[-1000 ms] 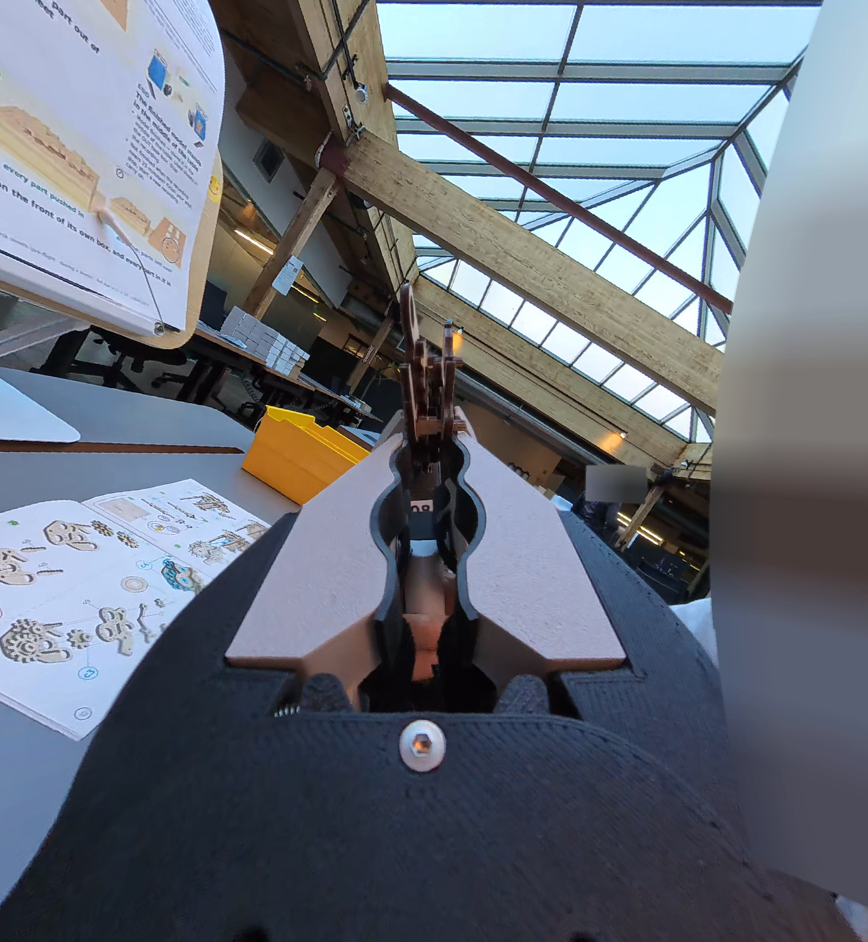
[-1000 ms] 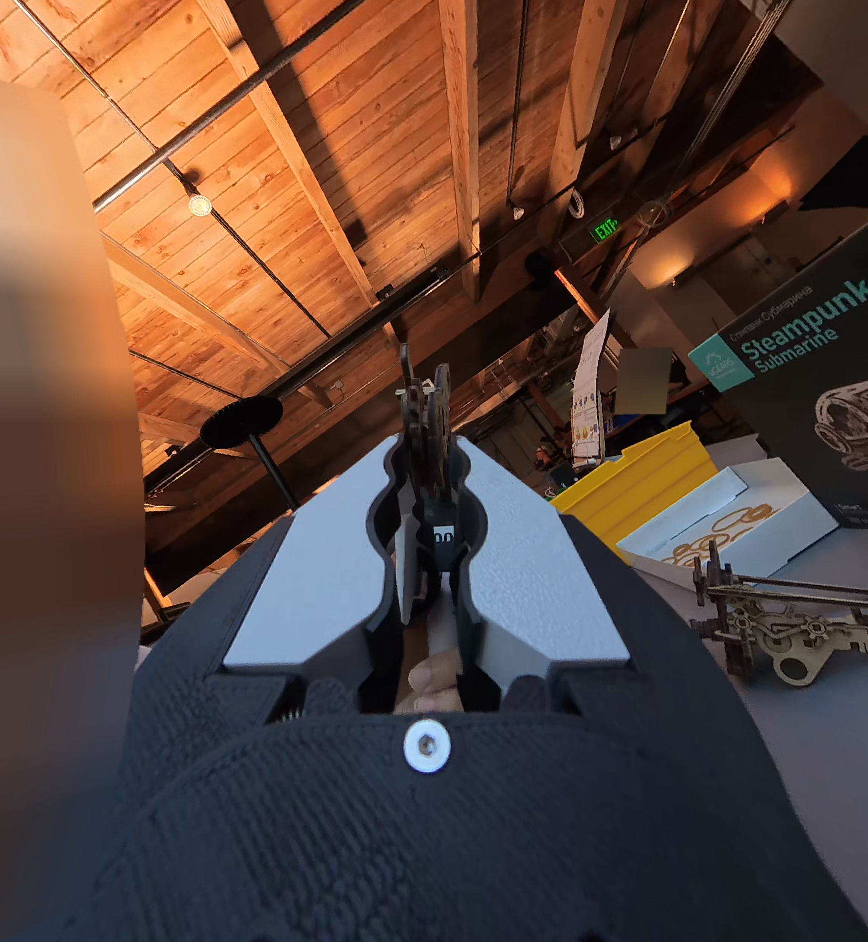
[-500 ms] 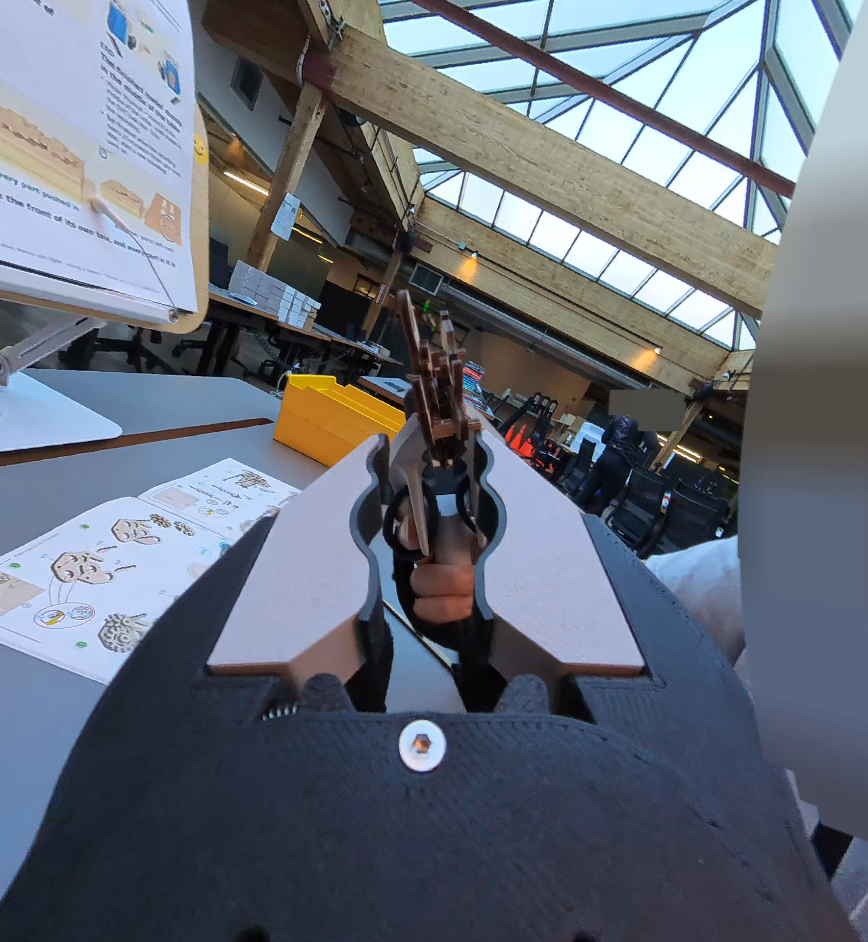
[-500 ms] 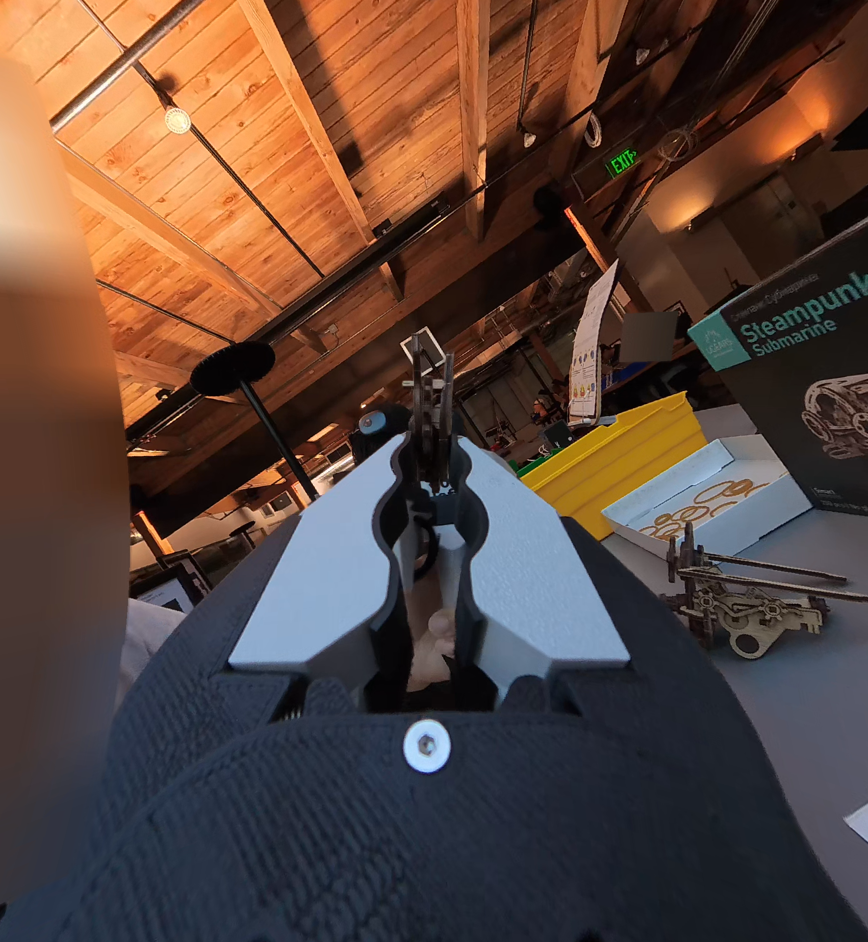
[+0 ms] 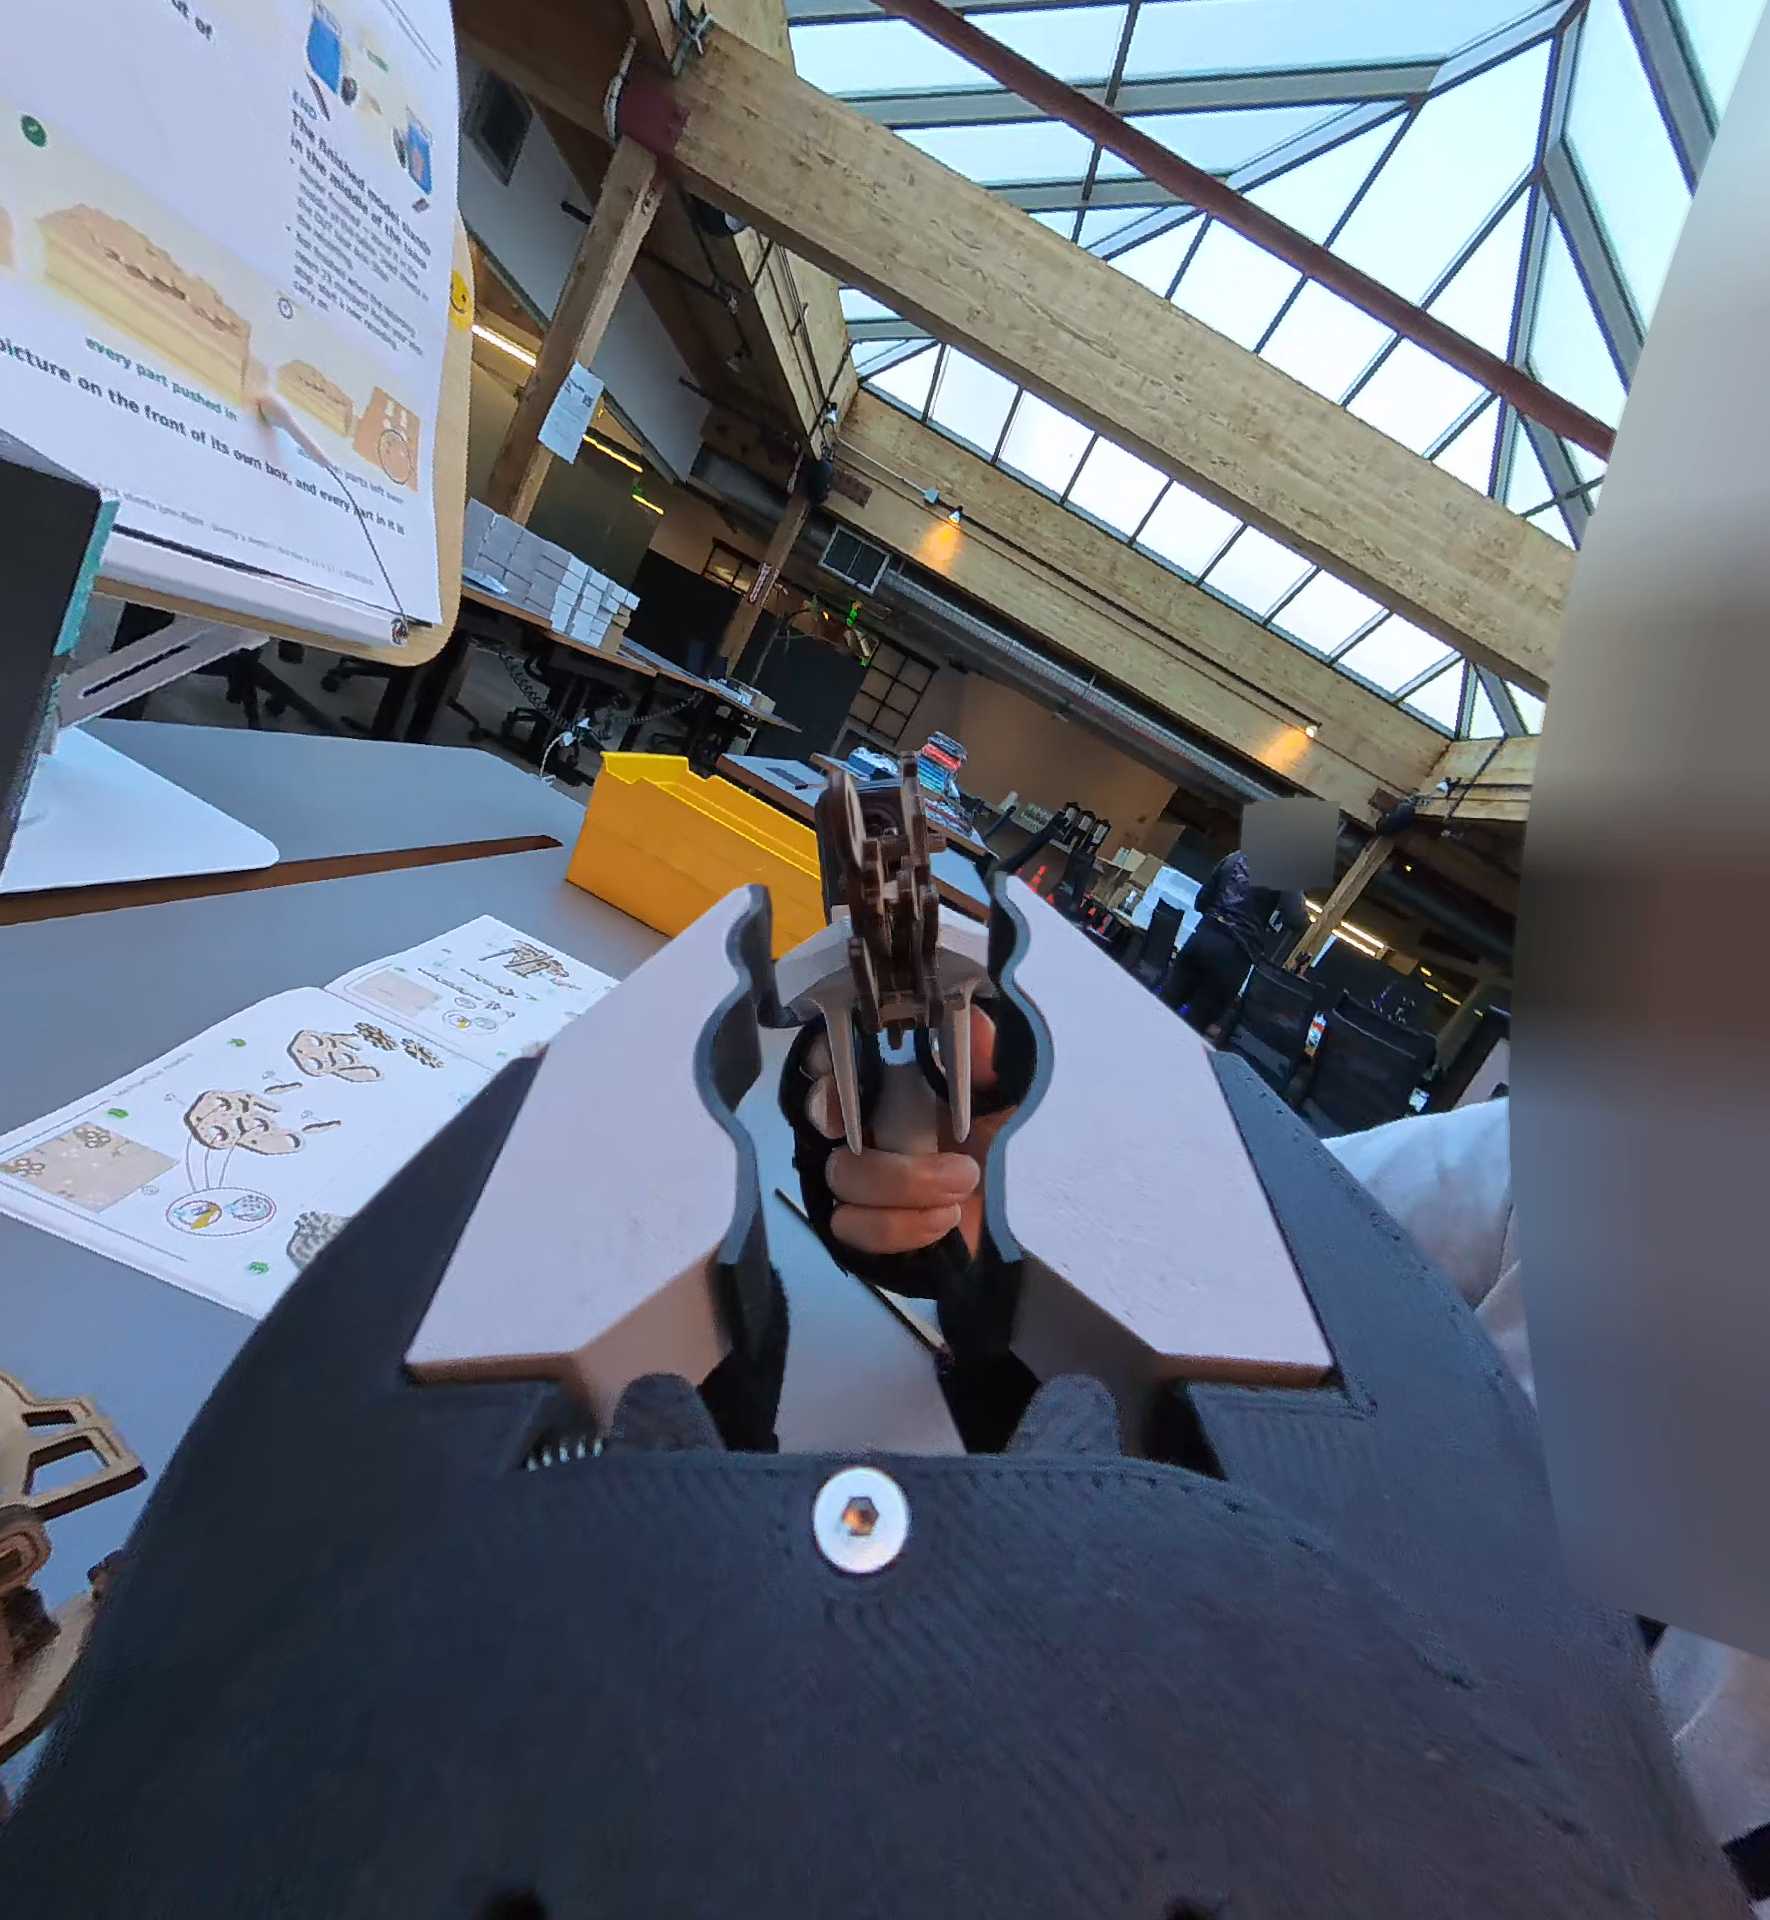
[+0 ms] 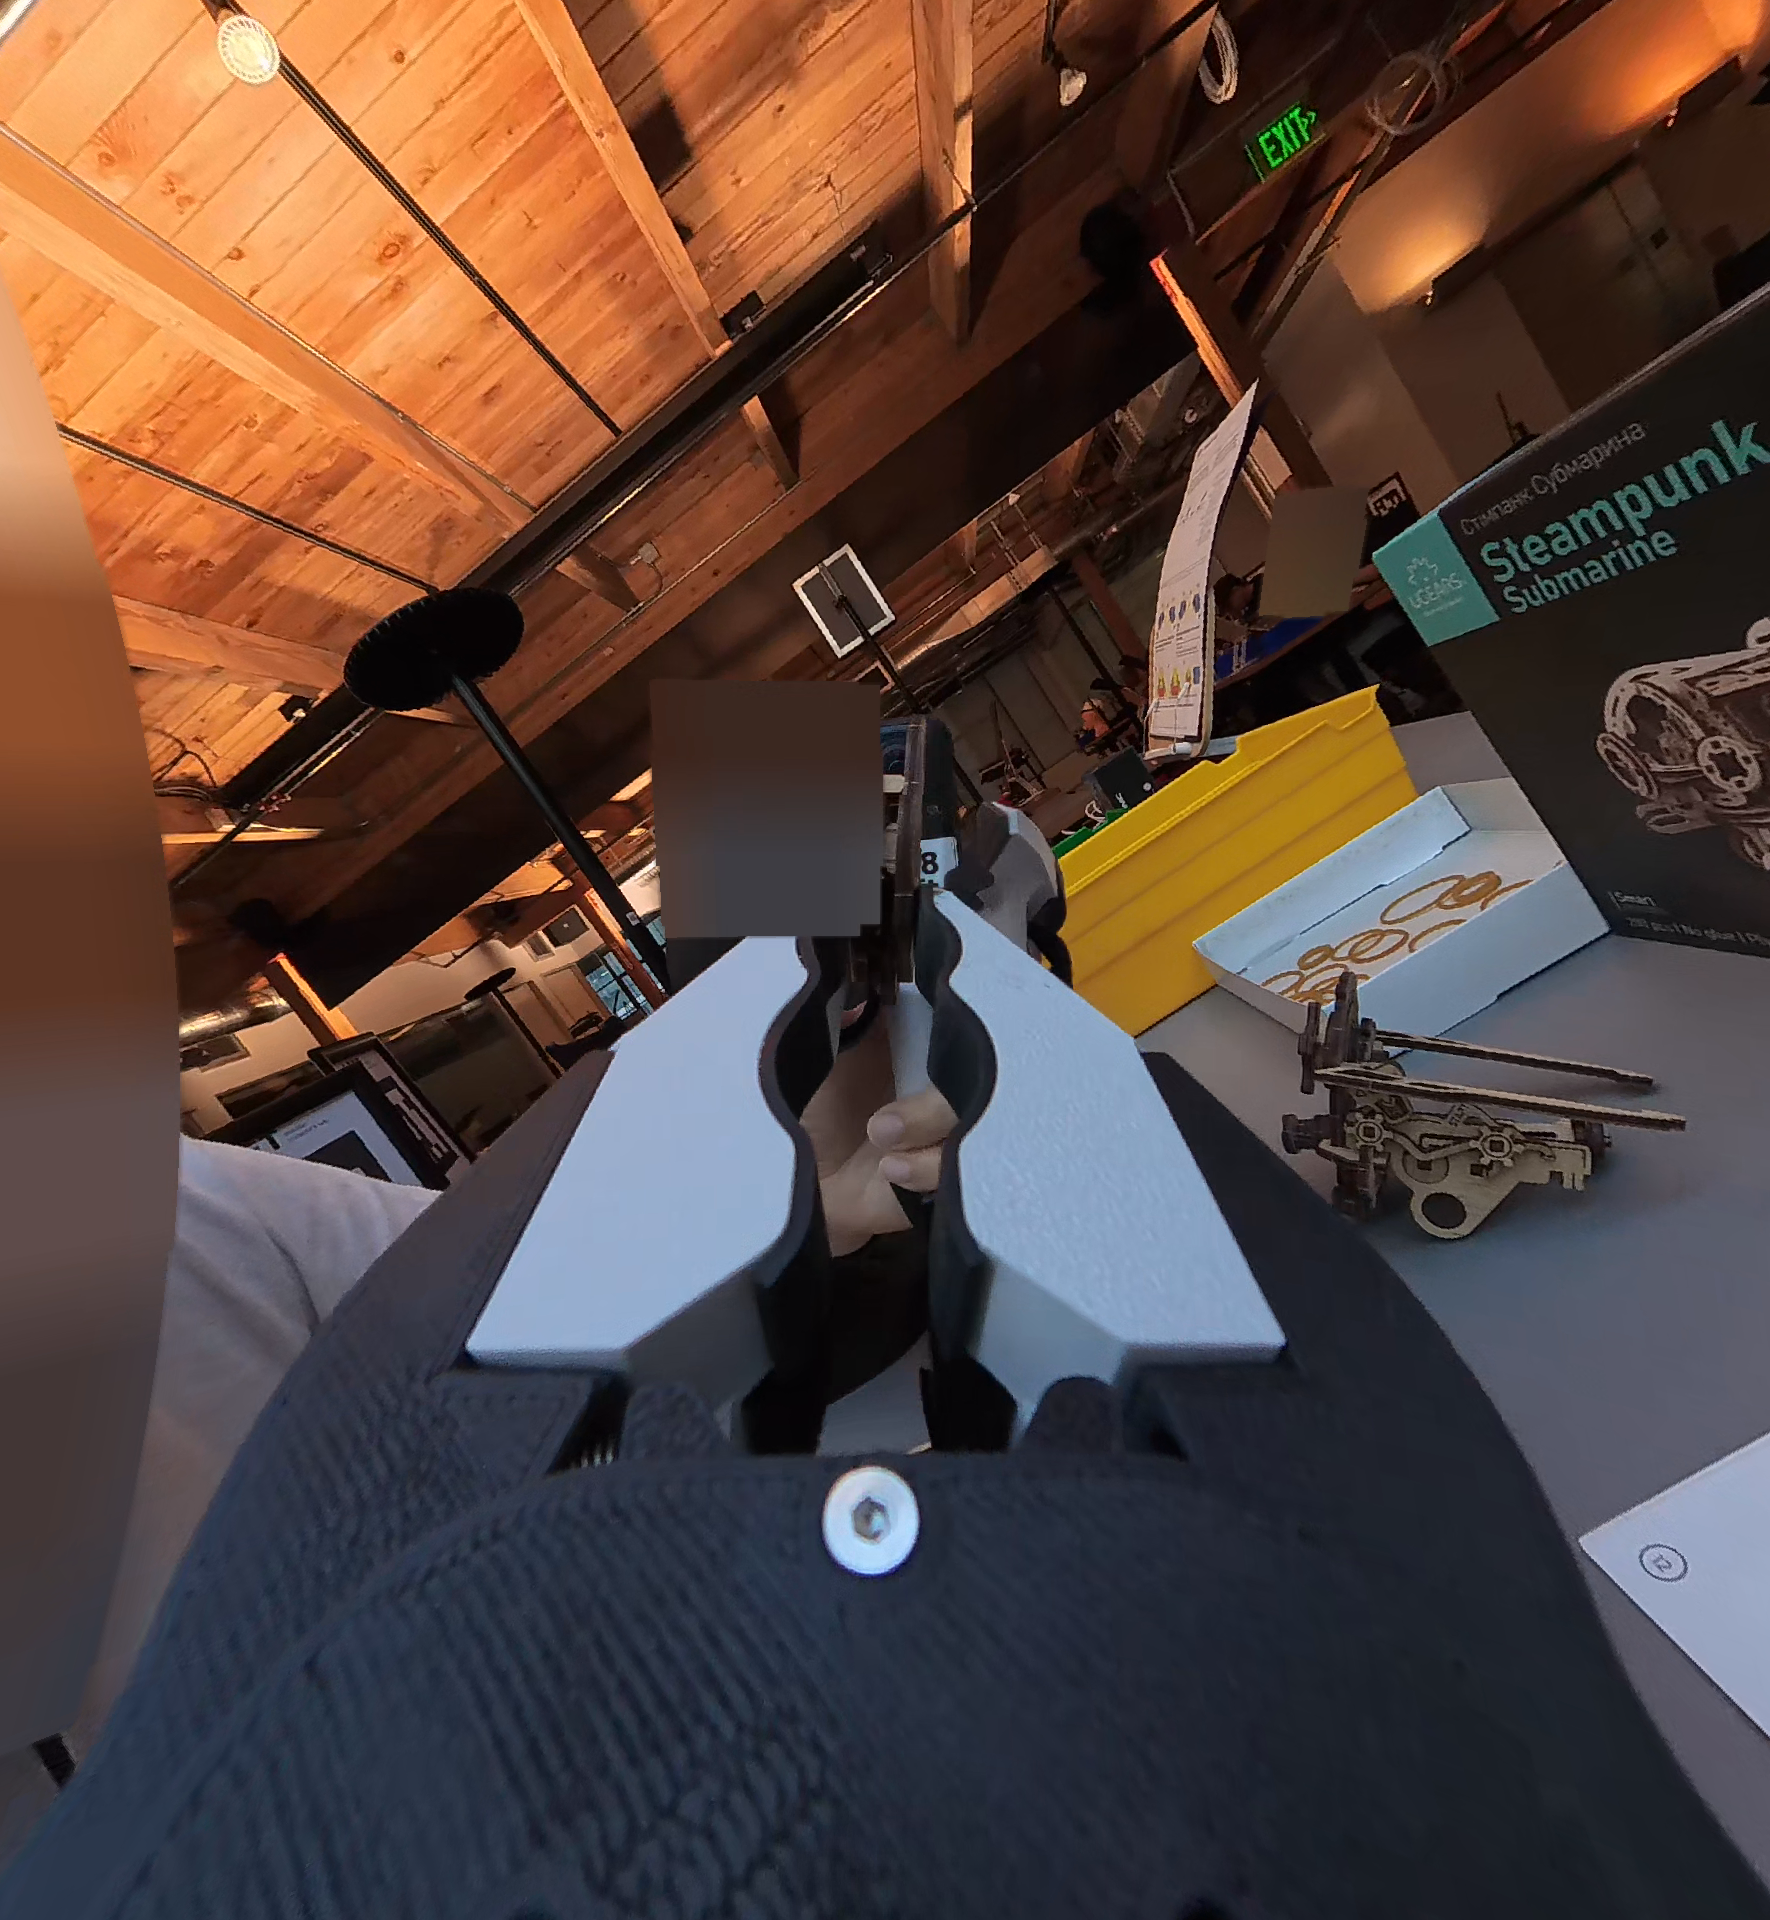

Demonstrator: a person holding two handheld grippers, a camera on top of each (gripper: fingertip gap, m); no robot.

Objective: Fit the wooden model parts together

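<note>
We see the left gripper [image 5: 876, 935] with fingers parted wide, clamping nothing. Between them, the right gripper [image 6: 907, 961] pinches the wooden model part [image 5: 886, 899] aloft. Beyond, an assembled wooden frame [image 6: 1452, 1143] lies on the surface [image 6: 1587, 1299], before a yellow bin [image 6: 1234, 831].

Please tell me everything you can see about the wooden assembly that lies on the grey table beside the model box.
The wooden assembly is a partly built, laser-cut plywood mechanism: small gears, dark-edged flat plates, a pale keyhole-shaped tab at its near end, and two long thin rods pointing right. It rests on the grey table, untouched by either gripper. The white tray of loose rings and the dark model box stand behind it, apart from it.
</note>
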